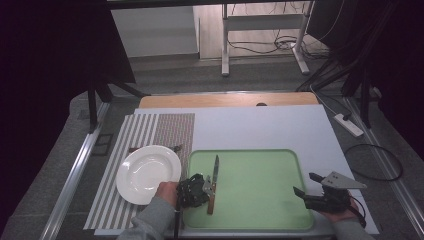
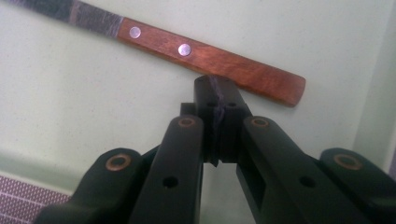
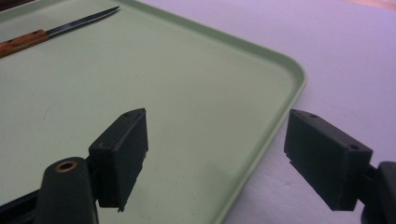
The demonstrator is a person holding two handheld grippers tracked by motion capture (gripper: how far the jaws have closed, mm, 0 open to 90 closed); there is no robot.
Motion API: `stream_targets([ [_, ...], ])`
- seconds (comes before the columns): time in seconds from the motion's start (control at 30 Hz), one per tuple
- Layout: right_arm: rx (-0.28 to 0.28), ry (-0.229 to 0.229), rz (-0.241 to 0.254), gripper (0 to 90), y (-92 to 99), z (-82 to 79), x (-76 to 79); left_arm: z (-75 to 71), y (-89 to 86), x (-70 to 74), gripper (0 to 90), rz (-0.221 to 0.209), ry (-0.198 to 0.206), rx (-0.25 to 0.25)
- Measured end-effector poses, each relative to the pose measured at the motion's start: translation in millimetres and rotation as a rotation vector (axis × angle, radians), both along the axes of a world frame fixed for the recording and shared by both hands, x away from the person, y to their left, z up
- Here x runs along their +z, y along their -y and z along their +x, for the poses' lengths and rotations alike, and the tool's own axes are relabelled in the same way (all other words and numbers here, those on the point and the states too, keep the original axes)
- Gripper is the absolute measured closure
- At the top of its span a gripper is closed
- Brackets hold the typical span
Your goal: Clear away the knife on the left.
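The knife [image 1: 214, 183] lies on the green tray [image 1: 260, 200] near its 9 o'clock edge, long axis 6 to 12, blade tip at 12, wooden handle at 6. The left gripper [image 1: 206, 187], jaws clenched empty, meets the handle. The right gripper [image 1: 306, 185] gapes at 3.

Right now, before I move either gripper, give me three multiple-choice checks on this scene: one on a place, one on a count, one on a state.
1. Where does the knife lie?
A. on the white plate
B. on the green tray
C. on the striped mat

2. How many rivets show in the knife's wooden handle in the left gripper view?
A. two
B. four
C. none

3. How do the jaws of the right gripper stand?
A. shut on the knife
B. shut on nothing
C. open, apart over the tray's edge

Answers: 1 B, it rests on the green tray. 2 A, two metal rivets show. 3 C, a wide empty gap separates the jaws.
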State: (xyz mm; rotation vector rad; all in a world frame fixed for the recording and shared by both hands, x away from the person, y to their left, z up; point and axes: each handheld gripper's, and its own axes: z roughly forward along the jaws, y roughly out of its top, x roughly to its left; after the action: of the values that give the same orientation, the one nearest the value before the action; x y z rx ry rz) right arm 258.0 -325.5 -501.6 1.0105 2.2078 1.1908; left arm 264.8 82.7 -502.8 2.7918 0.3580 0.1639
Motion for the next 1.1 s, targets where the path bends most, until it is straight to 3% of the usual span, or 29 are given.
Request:
stream_targets([
  [0.9, -0.007, -0.001, -0.006, 22.5, 1.5, 0.4, 0.1, -1.6, 3.0, 0.7, 88.4, -0.007, 0.008, -0.007],
  [1.0, -0.006, -0.001, -0.006, 22.5, 1.5, 0.4, 0.2, -1.4, 0.1, 3.1, 87.2, -0.025, 0.021, 0.008],
  [1.1, -0.005, 0.001, -0.005, 22.5, 1.6, 0.3, 0.2, -0.4, -5.3, 6.4, 78.8, -0.078, 0.016, 0.048],
])
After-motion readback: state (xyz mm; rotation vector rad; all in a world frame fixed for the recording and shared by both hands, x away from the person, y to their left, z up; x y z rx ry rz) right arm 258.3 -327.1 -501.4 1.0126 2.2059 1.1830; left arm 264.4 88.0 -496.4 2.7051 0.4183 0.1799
